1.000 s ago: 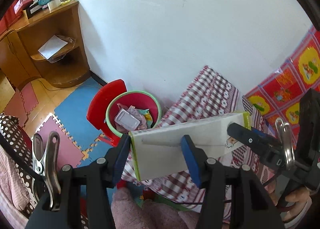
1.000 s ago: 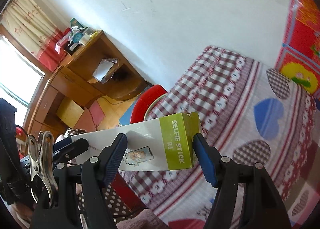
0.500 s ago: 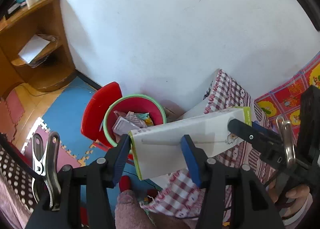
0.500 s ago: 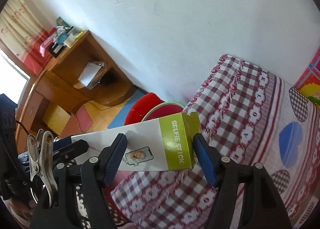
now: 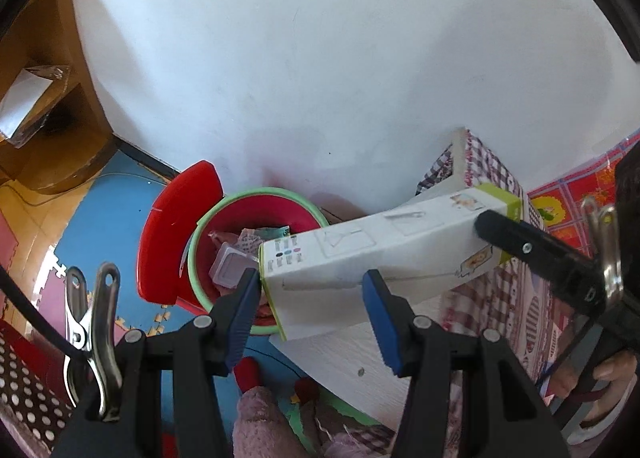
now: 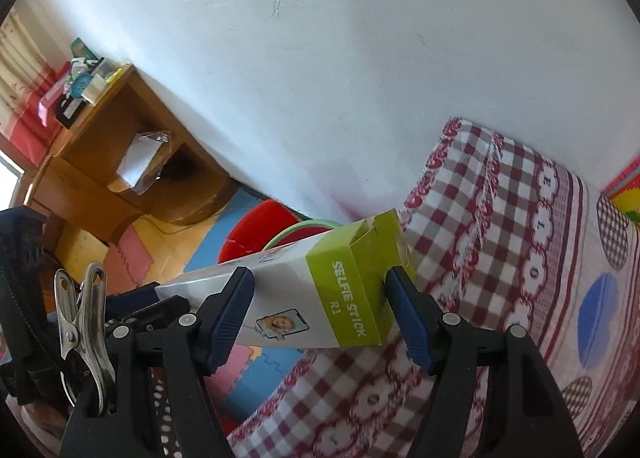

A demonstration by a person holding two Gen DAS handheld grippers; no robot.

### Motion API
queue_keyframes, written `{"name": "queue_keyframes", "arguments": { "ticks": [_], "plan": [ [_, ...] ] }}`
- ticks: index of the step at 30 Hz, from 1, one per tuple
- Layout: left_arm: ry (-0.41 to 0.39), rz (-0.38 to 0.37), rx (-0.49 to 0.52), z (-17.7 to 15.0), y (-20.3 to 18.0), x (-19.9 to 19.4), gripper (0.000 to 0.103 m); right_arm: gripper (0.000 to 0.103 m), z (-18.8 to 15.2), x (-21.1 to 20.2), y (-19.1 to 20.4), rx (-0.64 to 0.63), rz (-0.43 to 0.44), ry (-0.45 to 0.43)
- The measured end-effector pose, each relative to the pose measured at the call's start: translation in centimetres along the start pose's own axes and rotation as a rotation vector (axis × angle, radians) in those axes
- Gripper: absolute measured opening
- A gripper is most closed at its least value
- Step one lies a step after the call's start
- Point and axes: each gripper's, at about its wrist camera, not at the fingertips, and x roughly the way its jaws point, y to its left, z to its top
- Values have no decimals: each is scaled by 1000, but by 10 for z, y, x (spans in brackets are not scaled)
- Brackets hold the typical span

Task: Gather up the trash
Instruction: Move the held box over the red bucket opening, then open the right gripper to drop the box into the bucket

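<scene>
Carrying the selfie stick box (image 5: 384,254) between two tools is the step in hand, and it looks close to its end. The left tool (image 5: 310,314) is clenched on the white end of the box, the right tool (image 6: 320,314) on the green end by the printed name, so the long carton hangs level between them. In the left wrist view its white end sits over the near rim of the red trash bin (image 5: 256,218) — the one with the green rim, already part full of wrappers and a small plastic tub (image 5: 228,270).

To do it well, I would bring the whole box further over the bin, towards the red lid (image 5: 176,234) standing behind it, since most of the carton is on the bed's side of the bin. The box is longer than the bin's mouth looks wide, so tipping the white end down into the bin seems wiser than dropping it flat. Letting both tools go together — or the lower one first — should keep it from pivoting out onto the foam floor mat (image 5: 100,218) beside the bin.
</scene>
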Motion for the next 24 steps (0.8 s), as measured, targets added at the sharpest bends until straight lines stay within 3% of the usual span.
{"name": "queue_keyframes", "arguments": {
  "ticks": [4, 8, 24],
  "plan": [
    [27, -20, 1, 6, 14, 20, 55, 70, 10, 9, 4, -9, -38, -13],
    [47, 9, 16, 7, 20, 37, 51, 70, 18, 19, 4, 18, -41, -4],
    [89, 40, 7, -1, 31, 59, 51, 70, 15, 29, 25, -6, -36, 4]
  ]
}}
